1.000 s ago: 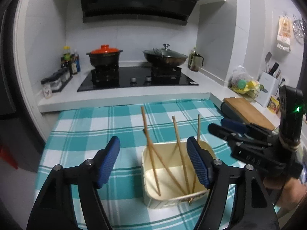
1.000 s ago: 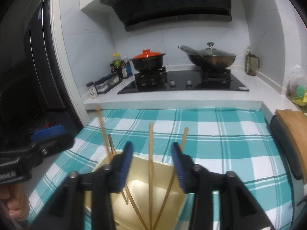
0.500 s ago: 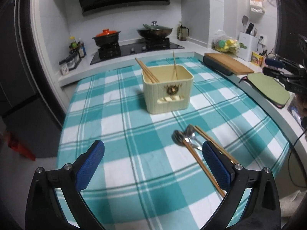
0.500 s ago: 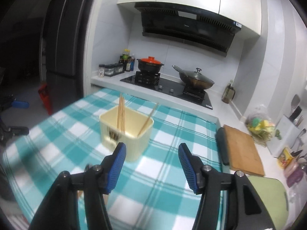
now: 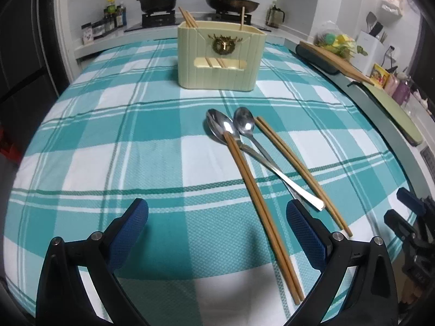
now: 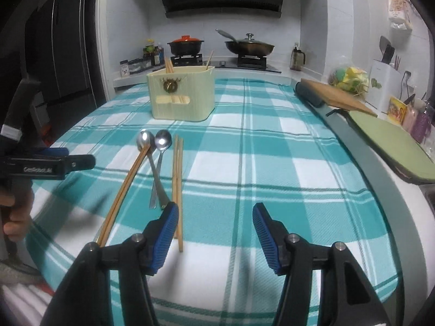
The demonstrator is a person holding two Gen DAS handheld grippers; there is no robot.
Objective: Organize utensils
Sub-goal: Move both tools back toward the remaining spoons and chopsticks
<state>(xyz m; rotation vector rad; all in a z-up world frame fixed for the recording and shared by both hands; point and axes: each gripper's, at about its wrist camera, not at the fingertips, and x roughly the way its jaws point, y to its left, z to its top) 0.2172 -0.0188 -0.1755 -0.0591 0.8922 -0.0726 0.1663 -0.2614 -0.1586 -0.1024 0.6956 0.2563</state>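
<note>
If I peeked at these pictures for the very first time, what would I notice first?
Probably the two shiny spoons and two pairs of wooden chopsticks lying side by side on the teal checked tablecloth. Behind them stands a cream utensil box with more chopsticks poking out. Up close, the left gripper and right gripper both gape open, holding nothing.

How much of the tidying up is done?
Partly done: some wooden chopsticks already stand in the cream plastic holder box. Nothing is in hand; the left gripper and right gripper are open. Left on the teal checked cloth: two metal spoons and two chopstick pairs.
</note>
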